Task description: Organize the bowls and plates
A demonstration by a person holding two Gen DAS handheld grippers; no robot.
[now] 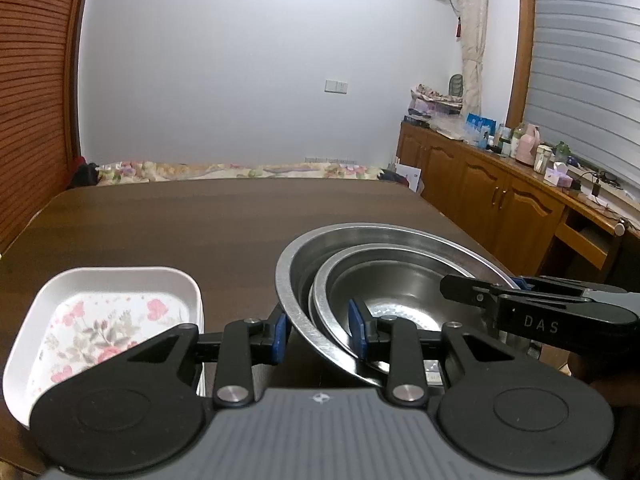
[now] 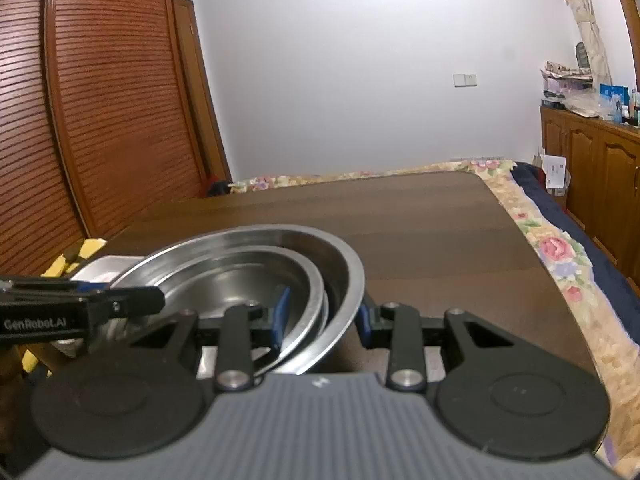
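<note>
At the far left of the left wrist view a white rounded-rectangular tray with a pink floral print (image 1: 108, 320) sits on the dark brown wooden table (image 1: 200, 216), apart from the metal stack; there seems to be a second white rim under it, though I cannot tell for sure. Next to the right, the left gripper (image 1: 318, 334) has its blue pads closed over the near-left rims of the nested steel dishes — one pad outside the large stainless-steel basin (image 1: 384, 236), the other inside the smaller stainless-steel bowl (image 1: 400, 292), so both rims are pinched together. Further right, the right gripper (image 2: 322, 316) is clamped the same way on the opposite side of the stack, one pad inside the smaller bowl and one outside the basin wall. The stack appears tilted, with its near edge lifted off the table. As for the count: one tray for certain, one basin, and one clear inner bowl, with a thin extra rim between them that hints at a third steel piece; two grippers. The risk, as I judge it, is slippage — smooth steel held on thin rims by narrow pads could slide if either hand lifts faster than the other, and the inner bowl could shift or clatter loose if the tilt grows. An uneven pull could also twist the basin out of one grip.
</note>
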